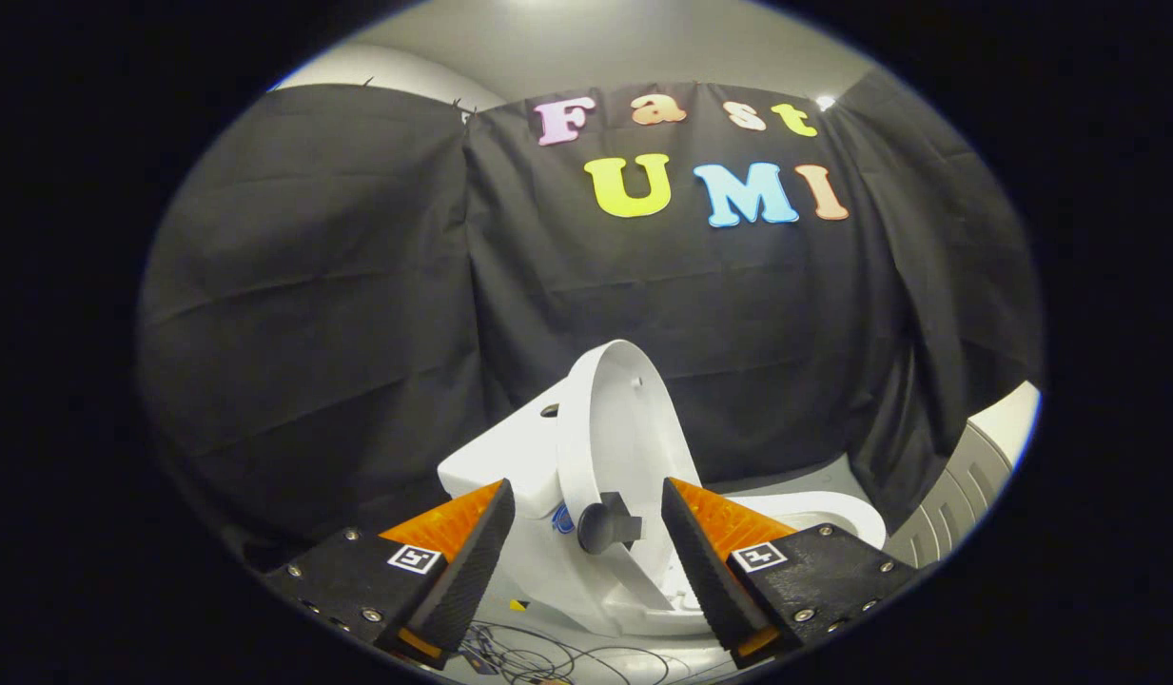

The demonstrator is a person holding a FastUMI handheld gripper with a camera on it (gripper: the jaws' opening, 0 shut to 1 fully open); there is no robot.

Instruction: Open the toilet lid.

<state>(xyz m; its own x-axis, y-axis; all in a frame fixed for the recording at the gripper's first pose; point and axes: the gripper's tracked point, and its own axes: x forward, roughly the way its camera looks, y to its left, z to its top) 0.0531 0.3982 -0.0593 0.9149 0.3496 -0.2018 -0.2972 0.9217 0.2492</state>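
Your fingers [588,561] are spread, pinching nothing. The toilet lid [616,440] already stands near upright just ahead, between them, long axis running up and away, leaning toward the tank [496,461]. Its dark knob [600,526] sits in the gap, untouched. Looks basically open; back straight off.

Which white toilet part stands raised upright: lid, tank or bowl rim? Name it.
The lid: it stands up against the tank, its dark knob between the open fingers; the bowl rim lies flat.
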